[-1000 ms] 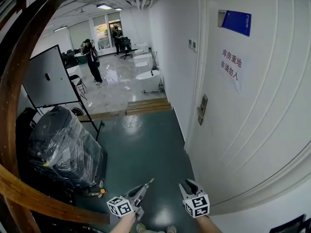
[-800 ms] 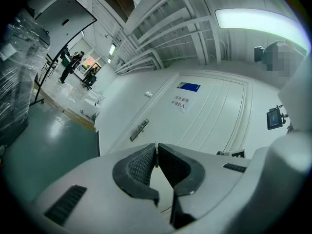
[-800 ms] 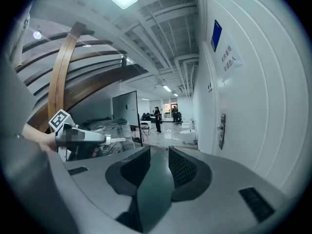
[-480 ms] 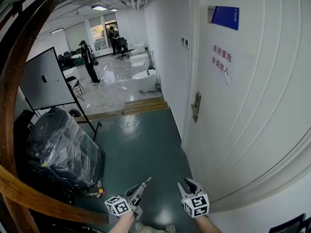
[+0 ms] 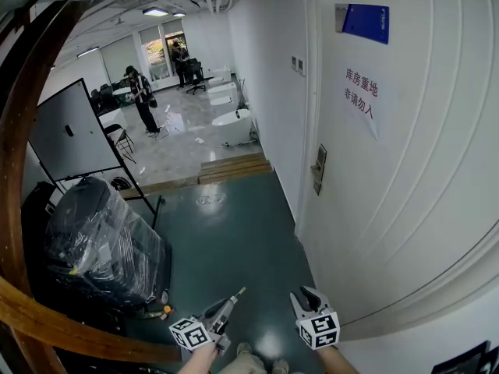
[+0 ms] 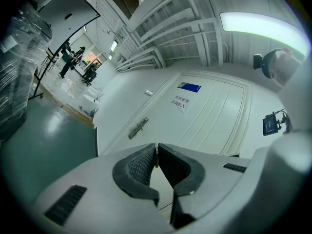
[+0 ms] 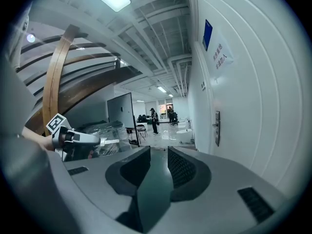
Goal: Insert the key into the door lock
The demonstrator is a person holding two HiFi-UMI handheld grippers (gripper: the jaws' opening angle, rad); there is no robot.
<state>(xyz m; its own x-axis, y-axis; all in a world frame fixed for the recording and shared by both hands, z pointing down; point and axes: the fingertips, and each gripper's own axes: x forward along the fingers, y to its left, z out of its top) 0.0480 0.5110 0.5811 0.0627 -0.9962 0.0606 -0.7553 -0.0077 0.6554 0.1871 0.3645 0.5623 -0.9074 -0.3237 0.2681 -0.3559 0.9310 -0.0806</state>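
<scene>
The white door (image 5: pixel 405 209) fills the right of the head view, with its metal lock plate (image 5: pixel 319 168) on the door's left edge, well ahead of both grippers. My left gripper (image 5: pixel 231 301) is low in the middle, shut on a thin metal key (image 5: pixel 241 292) whose blade sticks out forward. In the left gripper view the key (image 6: pixel 156 152) shows as a thin edge between the pressed pads, and the lock plate (image 6: pixel 138 127) lies beyond. My right gripper (image 5: pixel 306 294) stands open and empty beside the left one. The right gripper view shows the lock plate (image 7: pixel 217 127) and the key (image 7: pixel 109 141).
A plastic-wrapped black bulk (image 5: pixel 101 244) and a whiteboard on a stand (image 5: pixel 70 135) stand at the left over a green floor (image 5: pixel 234 232). A curved wooden beam (image 5: pixel 23 209) arcs along the left edge. Wooden steps (image 5: pixel 234 168) and two people (image 5: pixel 144 96) are far ahead.
Only the head view has shifted slightly. Both grippers keep their places, the left still shut on the key, the right still open.
</scene>
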